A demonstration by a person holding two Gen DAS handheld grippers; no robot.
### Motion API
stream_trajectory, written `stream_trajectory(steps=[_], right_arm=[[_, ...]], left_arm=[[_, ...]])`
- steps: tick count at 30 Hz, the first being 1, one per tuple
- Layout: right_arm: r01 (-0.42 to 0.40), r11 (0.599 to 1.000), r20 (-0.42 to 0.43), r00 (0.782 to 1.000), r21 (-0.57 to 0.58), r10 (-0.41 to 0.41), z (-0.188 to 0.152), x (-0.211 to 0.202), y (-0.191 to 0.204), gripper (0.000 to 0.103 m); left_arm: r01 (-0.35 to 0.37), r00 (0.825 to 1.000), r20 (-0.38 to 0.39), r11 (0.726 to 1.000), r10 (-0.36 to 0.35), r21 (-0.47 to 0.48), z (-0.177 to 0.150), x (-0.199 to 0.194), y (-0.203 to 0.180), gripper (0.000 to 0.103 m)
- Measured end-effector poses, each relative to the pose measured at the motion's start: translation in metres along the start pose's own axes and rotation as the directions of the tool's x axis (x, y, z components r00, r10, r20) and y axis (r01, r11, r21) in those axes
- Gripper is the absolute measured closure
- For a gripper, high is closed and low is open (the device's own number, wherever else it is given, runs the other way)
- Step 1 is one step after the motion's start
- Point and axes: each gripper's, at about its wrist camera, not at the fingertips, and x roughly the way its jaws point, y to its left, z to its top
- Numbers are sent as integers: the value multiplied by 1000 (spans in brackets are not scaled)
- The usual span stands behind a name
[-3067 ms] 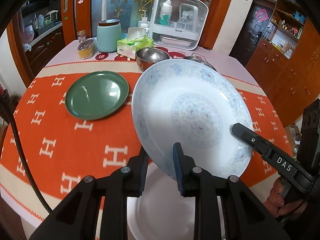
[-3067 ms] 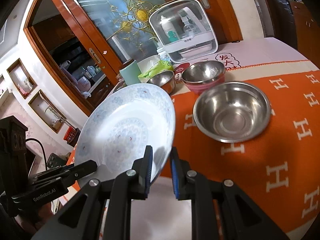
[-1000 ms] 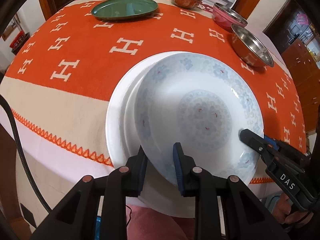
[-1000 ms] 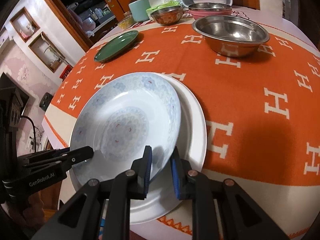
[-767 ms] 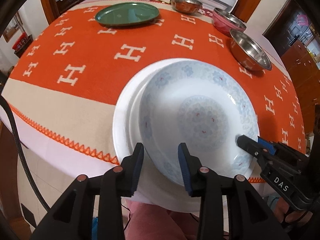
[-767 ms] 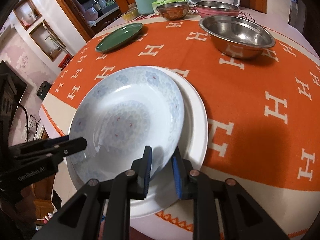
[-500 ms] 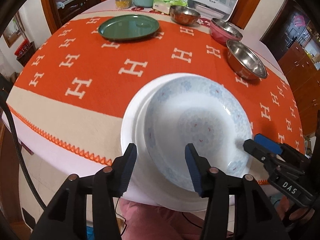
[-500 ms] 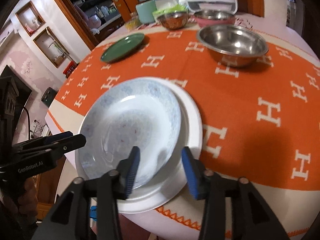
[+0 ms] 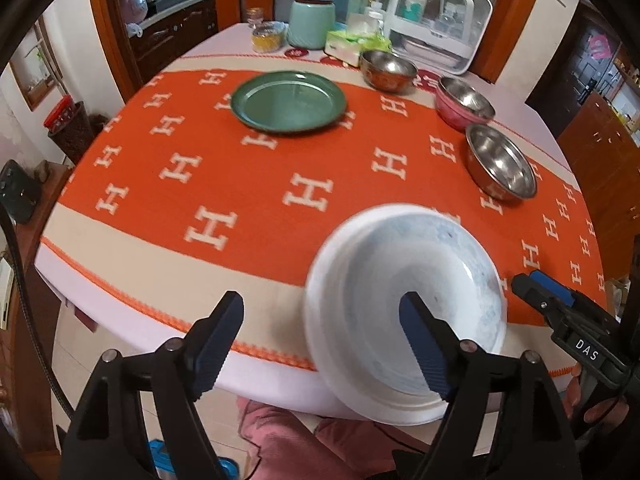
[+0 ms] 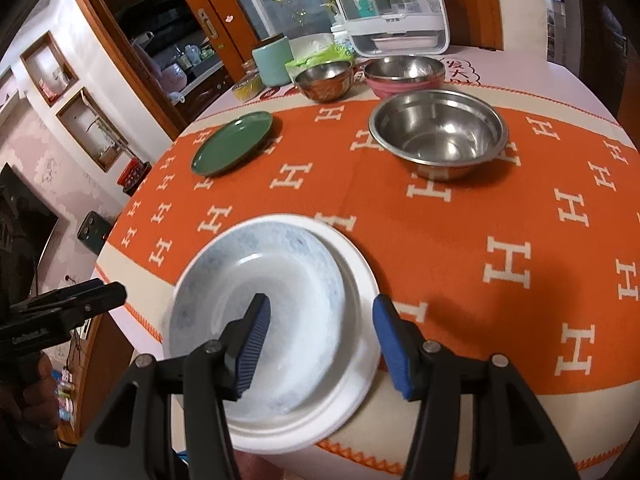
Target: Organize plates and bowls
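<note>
A blue-patterned white plate (image 9: 424,280) (image 10: 280,280) lies stacked on a larger plain white plate (image 9: 320,304) (image 10: 360,280) at the table's near edge. My left gripper (image 9: 322,344) is open and empty, raised in front of the stack; its arm shows at the left of the right wrist view (image 10: 68,304). My right gripper (image 10: 320,344) is open and empty above the stack's near rim; it shows at the right of the left wrist view (image 9: 536,284). A green plate (image 9: 288,101) (image 10: 232,143) lies farther back.
Three steel bowls stand right and back: a large one (image 9: 500,162) (image 10: 438,134), a pink-sided one (image 9: 464,102) (image 10: 404,72), a copper-sided one (image 9: 388,69) (image 10: 324,78). A teal canister (image 9: 312,22), tissue pack (image 9: 352,46) and white organizer (image 9: 438,16) line the far edge.
Both grippers let go of the patterned plate, opened wide and pulled back and up. The plate now rests on the white plate.
</note>
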Motion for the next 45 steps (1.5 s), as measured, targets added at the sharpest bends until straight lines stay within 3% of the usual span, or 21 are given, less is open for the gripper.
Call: stream_trajectory(steps=[5,14,28,45], right_arm=[[6,1000,31,999,22,-7,11,3,21,38],[30,994,66,997,104,-37,33,25,62,38],[51,969,133,987,243,-85,62,72,120,38],[38,939,170,980,342,-102,126,115,152,38]], left_arm=[[18,1000,-10,1000,-17,24,22,-7,25,22],[32,999,-14,997,-31,77,71,-6,77,21],[72,996,-61,982,-62,174,148,27,151,20],[130,989,-102,955,-106,268,245,75,178,20]])
